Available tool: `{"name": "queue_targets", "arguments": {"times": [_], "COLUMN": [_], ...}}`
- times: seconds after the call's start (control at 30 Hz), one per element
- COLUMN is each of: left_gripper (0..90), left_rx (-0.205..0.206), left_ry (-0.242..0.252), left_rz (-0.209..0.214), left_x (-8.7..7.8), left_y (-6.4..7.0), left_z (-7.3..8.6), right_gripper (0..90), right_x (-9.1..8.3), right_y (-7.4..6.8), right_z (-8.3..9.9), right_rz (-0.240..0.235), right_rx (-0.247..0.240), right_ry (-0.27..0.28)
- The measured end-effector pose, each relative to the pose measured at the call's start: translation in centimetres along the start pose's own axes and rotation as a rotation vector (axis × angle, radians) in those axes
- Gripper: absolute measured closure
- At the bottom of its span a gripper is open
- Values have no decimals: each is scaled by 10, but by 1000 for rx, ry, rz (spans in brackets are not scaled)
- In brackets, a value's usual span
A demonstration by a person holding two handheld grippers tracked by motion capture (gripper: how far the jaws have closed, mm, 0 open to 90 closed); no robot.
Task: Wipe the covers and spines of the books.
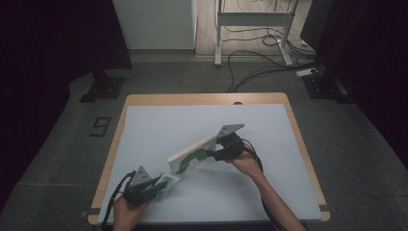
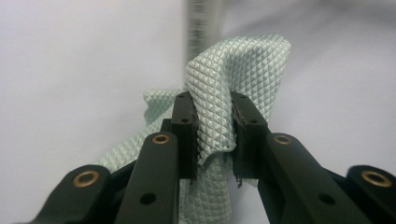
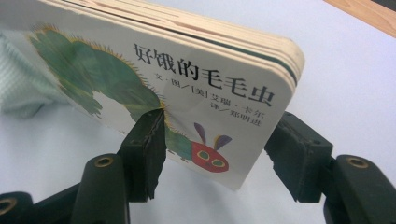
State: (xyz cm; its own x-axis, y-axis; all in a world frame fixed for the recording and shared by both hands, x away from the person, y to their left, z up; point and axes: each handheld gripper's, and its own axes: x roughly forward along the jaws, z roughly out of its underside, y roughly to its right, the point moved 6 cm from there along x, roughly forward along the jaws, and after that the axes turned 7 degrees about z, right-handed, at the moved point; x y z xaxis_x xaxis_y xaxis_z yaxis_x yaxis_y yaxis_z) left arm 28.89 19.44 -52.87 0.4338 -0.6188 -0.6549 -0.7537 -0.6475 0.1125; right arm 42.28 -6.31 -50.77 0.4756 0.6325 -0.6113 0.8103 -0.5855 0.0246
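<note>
A thick board book [image 1: 192, 154] with a green caterpillar on its cover [image 3: 210, 70] is tilted up off the white mat, its right end higher. My right gripper [image 1: 211, 154] grips that raised end, with one jaw on the cover and the other behind the book [image 3: 224, 149]. A pale green quilted cloth [image 1: 171, 183] lies bunched at the book's lower left end. My left gripper [image 1: 161, 185] is shut on a fold of this cloth [image 2: 233, 70], pinched between both pads [image 2: 212, 135]. The cloth [image 3: 18, 88] shows blurred behind the book.
A white mat [image 1: 202, 120] covers most of the wooden table [image 1: 207, 98]. Beyond the table are a grey floor, cables [image 1: 260, 53] and a white desk frame [image 1: 252, 19]. Dark curtains stand at both sides.
</note>
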Motion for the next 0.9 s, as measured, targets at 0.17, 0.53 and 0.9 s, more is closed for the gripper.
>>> {"name": "queue_targets", "arguments": {"times": [0.17,0.53,0.9], "left_gripper": [731,712,725], "left_rx": [19,21,56], "left_ry": [-43,-29,10], "left_rz": [-28,-11,-17], "left_x": [9,35,22], "left_y": [-13,-14,-12], "left_z": [4,1,-18], "right_gripper": [380,379,378], "right_x": [-1,-2,-2], "right_y": [0,-1,-2], "right_z": [1,1,2], "right_rz": [0,3,6], "right_rx": [-1,-2,2], "right_ry": [1,-2,4]}}
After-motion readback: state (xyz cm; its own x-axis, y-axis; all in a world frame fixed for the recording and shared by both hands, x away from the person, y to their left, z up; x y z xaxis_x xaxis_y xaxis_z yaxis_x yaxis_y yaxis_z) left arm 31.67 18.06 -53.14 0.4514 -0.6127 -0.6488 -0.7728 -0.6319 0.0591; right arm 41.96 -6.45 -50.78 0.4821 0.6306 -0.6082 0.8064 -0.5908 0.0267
